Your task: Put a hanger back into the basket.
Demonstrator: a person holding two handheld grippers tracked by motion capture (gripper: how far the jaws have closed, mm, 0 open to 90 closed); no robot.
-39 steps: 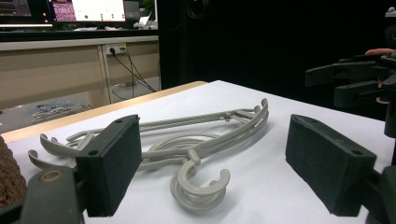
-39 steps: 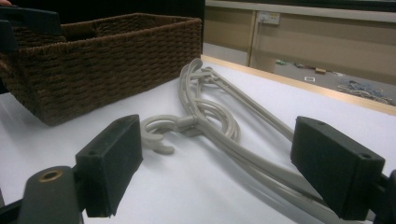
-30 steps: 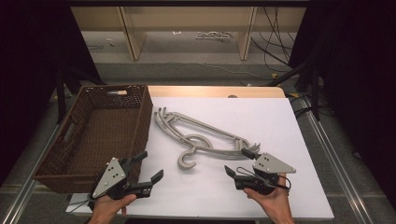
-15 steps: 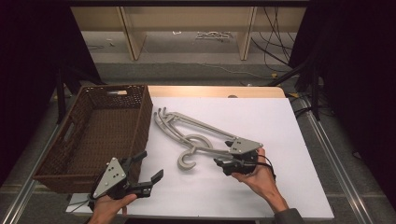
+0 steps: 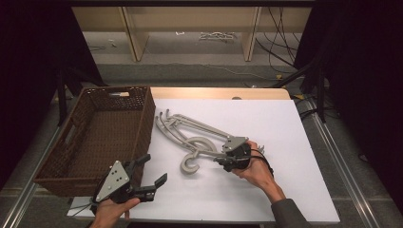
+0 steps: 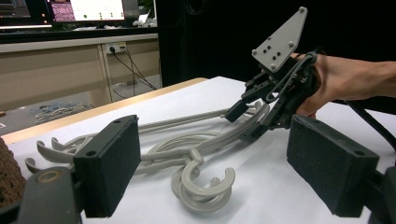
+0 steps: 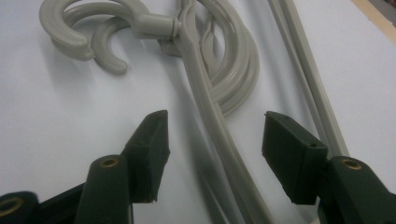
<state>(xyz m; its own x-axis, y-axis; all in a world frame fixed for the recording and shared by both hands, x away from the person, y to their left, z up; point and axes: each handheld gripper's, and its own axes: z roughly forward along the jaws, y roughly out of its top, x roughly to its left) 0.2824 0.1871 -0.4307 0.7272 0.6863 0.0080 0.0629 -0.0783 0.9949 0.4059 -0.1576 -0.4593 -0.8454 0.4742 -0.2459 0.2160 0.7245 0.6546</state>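
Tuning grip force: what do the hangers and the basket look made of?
Hangers: likely moulded plastic, matte light grey; smooth rounded hooks with a visible collar joint in the right gripper view. Basket: looks like woven wicker or rattan, dark brown; the open weave shows on its walls. It could be synthetic weave; I cannot tell.

- a brown wicker basket [image 5: 64, 156] sits at the left side of the table, its long side running away from me, a cut-out handle in the far end wall.
- a white sheet [image 5: 266, 123] covers the tabletop, with a strip of bare wood [image 5: 218, 92] showing along the far edge.
- past the table, pale wooden shelf uprights [image 5: 251, 33] stand on the grey floor.
- black cables [image 5: 275, 23] trail down behind them, and a small tangle lies on the floor [image 5: 214, 35].
- lit monitors [image 6: 84, 9] glow on a bench against the wall.
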